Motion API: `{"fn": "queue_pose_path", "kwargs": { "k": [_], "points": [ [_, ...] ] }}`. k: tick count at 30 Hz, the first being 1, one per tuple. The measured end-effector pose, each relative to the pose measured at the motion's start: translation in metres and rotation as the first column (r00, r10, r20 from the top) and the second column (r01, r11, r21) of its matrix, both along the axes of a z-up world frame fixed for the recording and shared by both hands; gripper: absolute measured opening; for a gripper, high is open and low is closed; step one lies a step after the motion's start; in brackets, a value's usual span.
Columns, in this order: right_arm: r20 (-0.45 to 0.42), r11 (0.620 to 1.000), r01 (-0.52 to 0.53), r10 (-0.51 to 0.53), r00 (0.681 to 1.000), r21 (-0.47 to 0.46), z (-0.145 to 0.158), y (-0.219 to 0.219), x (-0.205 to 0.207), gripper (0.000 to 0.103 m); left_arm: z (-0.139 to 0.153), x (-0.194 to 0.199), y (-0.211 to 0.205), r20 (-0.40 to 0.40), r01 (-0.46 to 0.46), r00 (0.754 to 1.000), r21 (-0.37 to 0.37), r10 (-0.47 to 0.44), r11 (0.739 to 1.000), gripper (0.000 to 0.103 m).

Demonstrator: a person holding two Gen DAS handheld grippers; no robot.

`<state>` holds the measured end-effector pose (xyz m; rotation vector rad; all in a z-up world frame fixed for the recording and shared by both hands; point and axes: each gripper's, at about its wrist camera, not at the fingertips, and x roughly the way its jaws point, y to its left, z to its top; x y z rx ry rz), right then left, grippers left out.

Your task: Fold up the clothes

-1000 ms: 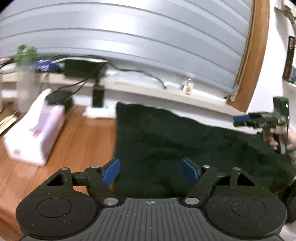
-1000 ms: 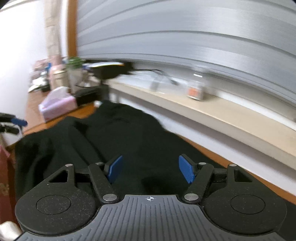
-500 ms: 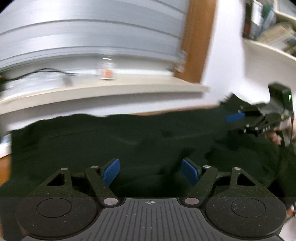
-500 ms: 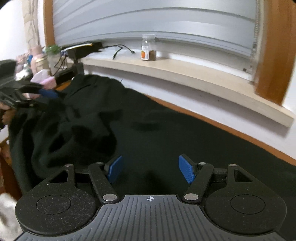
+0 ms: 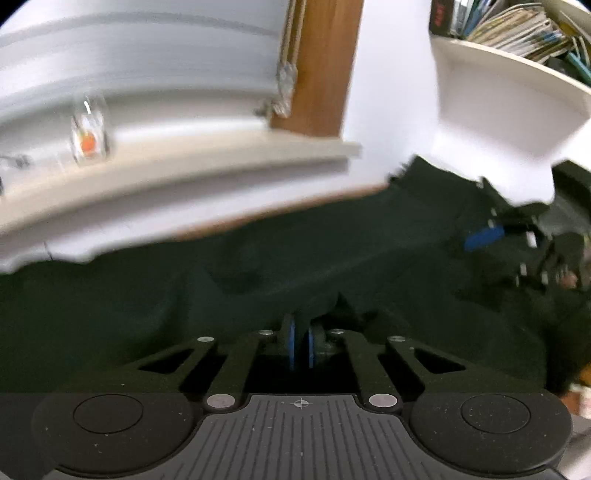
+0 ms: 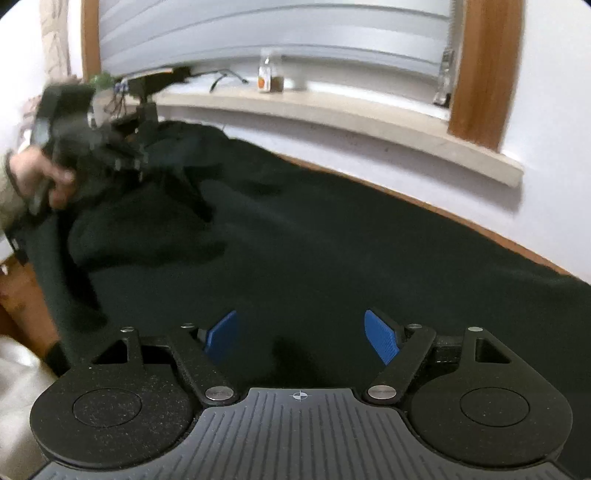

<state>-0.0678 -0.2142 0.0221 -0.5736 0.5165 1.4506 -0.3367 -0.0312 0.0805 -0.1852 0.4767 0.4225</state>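
Note:
A large black garment (image 5: 258, 266) lies spread over the wooden table under the window sill, and it fills most of the right wrist view too (image 6: 332, 236). My left gripper (image 5: 301, 345) is shut on a raised fold of this black cloth, its blue pads pressed close together. From the right wrist view the same left gripper (image 6: 144, 158) shows at the far left, blurred, held by a hand (image 6: 40, 173), with cloth hanging from it. My right gripper (image 6: 301, 334) is open just above the cloth, nothing between its blue pads. It also appears blurred at the right of the left wrist view (image 5: 484, 236).
A beige window sill (image 6: 332, 107) runs behind the table, with a small jar (image 6: 270, 75) and a cable on it. A brown window frame (image 5: 317, 66) and a white shelf with books (image 5: 517, 26) stand at the right. Bare wooden table edge (image 6: 22, 295) shows at the left.
My left gripper has closed on a fold of the black garment and swung right along the table. The right gripper stays open and has shifted slightly over the cloth.

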Motion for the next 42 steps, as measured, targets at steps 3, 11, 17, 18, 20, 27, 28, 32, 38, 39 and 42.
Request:
{"fn": "queue_pose_path", "kwargs": {
  "k": [3,11,17,18,20,27,28,32,38,39,42],
  "points": [
    [0.0,1.0,0.027,-0.027,1.0,0.015,-0.015,0.004,0.009,0.075,0.016,-0.005,0.003,0.092,-0.073,0.993,0.049,0.068,0.996,0.006],
    [-0.04,0.978,0.184,-0.181,0.983,0.093,-0.03,-0.01,0.043,0.074,-0.027,0.022,0.051,-0.059,-0.174,0.983,-0.027,0.172,0.984,0.023],
    [-0.055,0.975,0.203,-0.199,0.979,0.095,-0.038,-0.013,0.053,0.077,-0.023,0.0,0.052,-0.035,-0.209,0.978,-0.046,0.208,0.977,0.063],
    [-0.052,0.975,0.2,-0.196,0.979,0.094,-0.039,-0.012,0.053,0.078,-0.02,-0.006,0.05,-0.034,-0.213,0.977,-0.04,0.212,0.976,0.066],
    [-0.047,0.977,0.194,-0.19,0.981,0.093,-0.039,-0.011,0.053,0.079,-0.012,-0.019,0.044,-0.035,-0.219,0.975,-0.016,0.219,0.976,0.071],
    [-0.013,0.976,0.195,-0.194,0.981,0.1,-0.039,-0.011,0.048,0.079,0.0,-0.077,0.01,-0.061,-0.225,0.972,0.015,0.225,0.974,0.081],
    [0.002,0.974,0.201,-0.202,0.979,0.107,-0.038,-0.012,0.044,0.078,0.0,-0.083,0.002,-0.071,-0.223,0.972,0.029,0.224,0.974,0.081],
    [0.01,0.973,0.197,-0.199,0.98,0.123,-0.033,-0.017,0.024,0.075,-0.001,-0.1,-0.03,-0.12,-0.243,0.959,0.112,0.256,0.963,0.081],
    [-0.019,0.991,0.032,-0.029,0.999,0.129,-0.022,-0.005,-0.04,0.072,-0.013,-0.113,-0.049,-0.162,-0.253,0.948,0.144,0.275,0.957,0.081],
    [-0.022,0.992,-0.004,0.006,1.0,0.128,-0.02,0.0,-0.052,0.072,-0.014,-0.113,-0.052,-0.16,-0.254,0.948,0.142,0.276,0.957,0.081],
    [-0.045,0.987,-0.094,0.101,0.994,0.128,-0.013,0.014,-0.083,0.071,-0.017,-0.115,-0.059,-0.155,-0.257,0.949,0.136,0.276,0.957,0.081]
  ]
}}
